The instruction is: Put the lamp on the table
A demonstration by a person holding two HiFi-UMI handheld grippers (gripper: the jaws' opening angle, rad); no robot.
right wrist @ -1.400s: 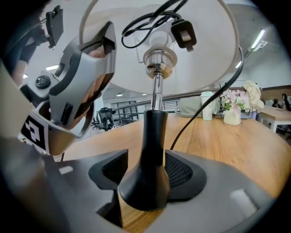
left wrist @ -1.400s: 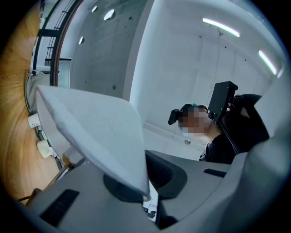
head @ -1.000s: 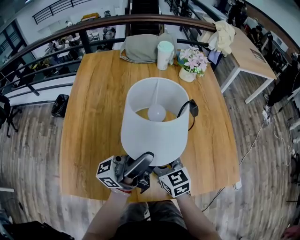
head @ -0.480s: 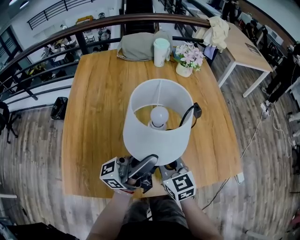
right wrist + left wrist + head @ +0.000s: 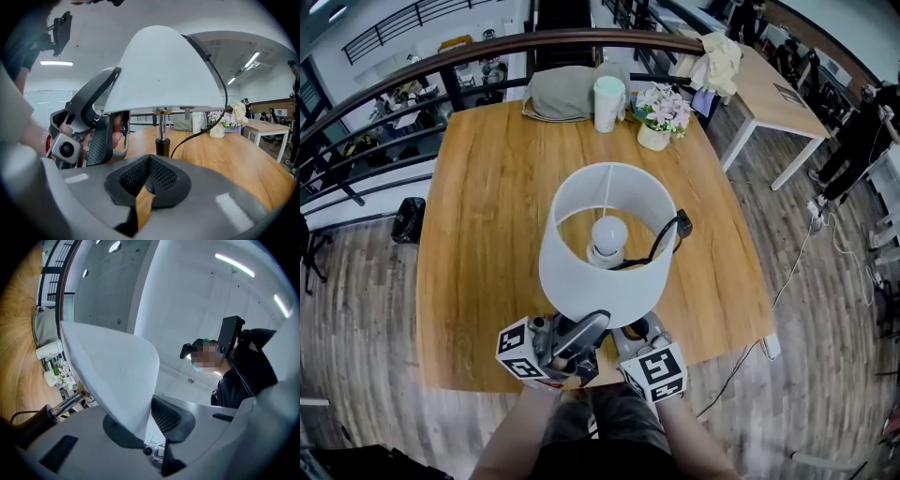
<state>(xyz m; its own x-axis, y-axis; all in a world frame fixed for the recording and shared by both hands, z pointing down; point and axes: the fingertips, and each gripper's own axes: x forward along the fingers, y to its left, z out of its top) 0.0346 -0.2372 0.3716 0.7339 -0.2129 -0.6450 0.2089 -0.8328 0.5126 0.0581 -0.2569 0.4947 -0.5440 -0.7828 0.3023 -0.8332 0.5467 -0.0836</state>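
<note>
My left gripper point(image 5: 151, 430) jaws pinch the white fabric-shaded lamp point(image 5: 598, 277) at its six-o'clock rim, right gripper point(image 5: 149, 182) clenched empty; I fear the shade buckles, toppling it.

A grey bag point(image 5: 565, 92) lies far off near the curved railing point(image 5: 609, 36); right of it stands a pale cup point(image 5: 607, 102), then a flower pot point(image 5: 655, 117). Crumpled cloth point(image 5: 717, 58) tops a second desk point(image 5: 778, 103) far right.

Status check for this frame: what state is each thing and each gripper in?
white-shaded table lamp: upright, bulb unlit.
black power cord: draped over the shade rim, plug loose.
left gripper: shut on the shade's near rim.
right gripper: shut, empty.
white lidded cup: upright, closed.
</note>
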